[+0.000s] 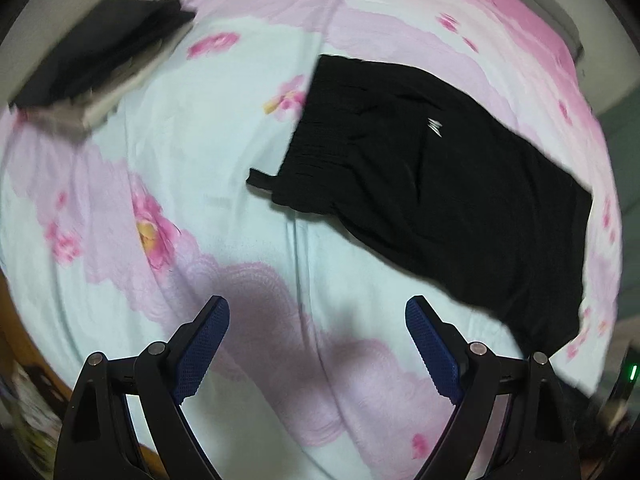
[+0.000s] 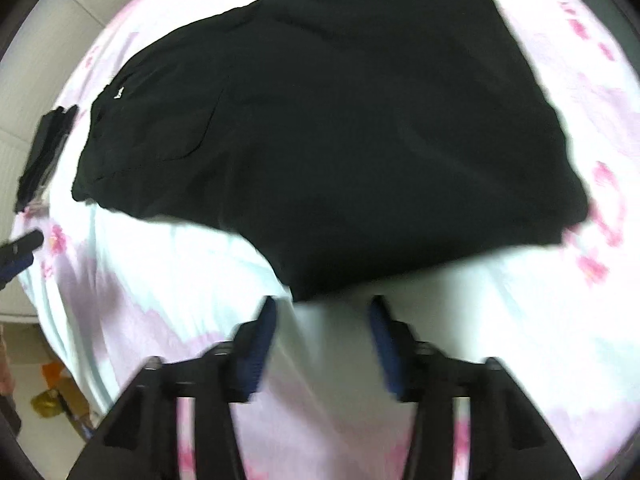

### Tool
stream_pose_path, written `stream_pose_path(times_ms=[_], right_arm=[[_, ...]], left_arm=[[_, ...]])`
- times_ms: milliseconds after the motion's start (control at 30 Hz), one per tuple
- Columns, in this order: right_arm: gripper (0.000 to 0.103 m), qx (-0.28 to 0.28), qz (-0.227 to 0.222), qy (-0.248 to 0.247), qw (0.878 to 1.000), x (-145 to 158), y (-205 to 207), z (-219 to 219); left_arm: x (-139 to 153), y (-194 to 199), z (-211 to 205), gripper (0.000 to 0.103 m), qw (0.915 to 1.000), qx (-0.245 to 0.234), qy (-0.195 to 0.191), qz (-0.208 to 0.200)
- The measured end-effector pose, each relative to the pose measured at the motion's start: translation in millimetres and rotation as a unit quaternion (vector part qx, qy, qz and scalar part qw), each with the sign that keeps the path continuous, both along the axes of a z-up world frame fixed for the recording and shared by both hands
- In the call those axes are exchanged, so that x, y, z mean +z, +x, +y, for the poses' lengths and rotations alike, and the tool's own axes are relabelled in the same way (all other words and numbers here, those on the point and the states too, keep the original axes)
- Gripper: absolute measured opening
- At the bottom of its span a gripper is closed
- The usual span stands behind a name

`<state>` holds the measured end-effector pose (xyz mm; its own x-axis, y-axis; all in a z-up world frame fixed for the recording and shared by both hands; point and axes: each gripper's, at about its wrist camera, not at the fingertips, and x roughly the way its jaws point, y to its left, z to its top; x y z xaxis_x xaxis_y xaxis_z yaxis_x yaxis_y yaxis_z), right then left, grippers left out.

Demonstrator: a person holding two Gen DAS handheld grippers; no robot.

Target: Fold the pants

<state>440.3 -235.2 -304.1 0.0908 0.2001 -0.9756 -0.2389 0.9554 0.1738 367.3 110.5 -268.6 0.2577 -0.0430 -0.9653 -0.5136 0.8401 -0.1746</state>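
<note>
Left hand-held gripper (image 1: 317, 308) wide open, right hand-held gripper (image 2: 323, 308) half-open, both empty.

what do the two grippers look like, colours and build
Both match: the left gripper and right gripper have matte black angular arms ending in two fingers lined with dark blue textured pads. Round silver pivot pins show on the left gripper's linkages. No hands, sleeves or cables are in view.

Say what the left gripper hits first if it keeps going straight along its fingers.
Probably bare floral bedsheet: the open left gripper has only sheet ahead. The black pants lie off to the right, likely missed.
</note>
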Motion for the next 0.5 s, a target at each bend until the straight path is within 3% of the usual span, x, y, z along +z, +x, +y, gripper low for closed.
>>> stream_pose_path(times_ms=[100, 167, 267, 367, 500], right_arm=[[0.061, -0.023, -0.003, 0.005, 1.0, 20.2, -12.3, -2.9], [0.065, -0.051, -0.01, 0.01, 0.999, 27.2, -16.0, -8.8], [0.065, -0.099, -0.03, 0.024, 0.994, 35.3, -17.3, -25.9], [0.065, -0.154, -0.049, 0.03, 0.986, 41.5, -14.9, -55.1], [0.065, -0.259, -0.067, 0.058, 0.962, 46.2, -14.4, -95.9]], left_arm=[[-6.2, 7.5, 10.1, 0.09, 0.9996, 0.011, -0.025, 0.003], [-1.6, 18.1, 0.0, 0.09, 0.9997, -0.022, -0.015, 0.0], [16.6, 40.8, -35.1, 0.09, 0.9929, -0.112, 0.038, -0.014], [38.1, 69.6, -72.4, 0.09, 0.976, -0.204, 0.062, -0.047], [56.6, 120.9, -119.9, 0.09, 0.9392, -0.321, 0.083, -0.088]])
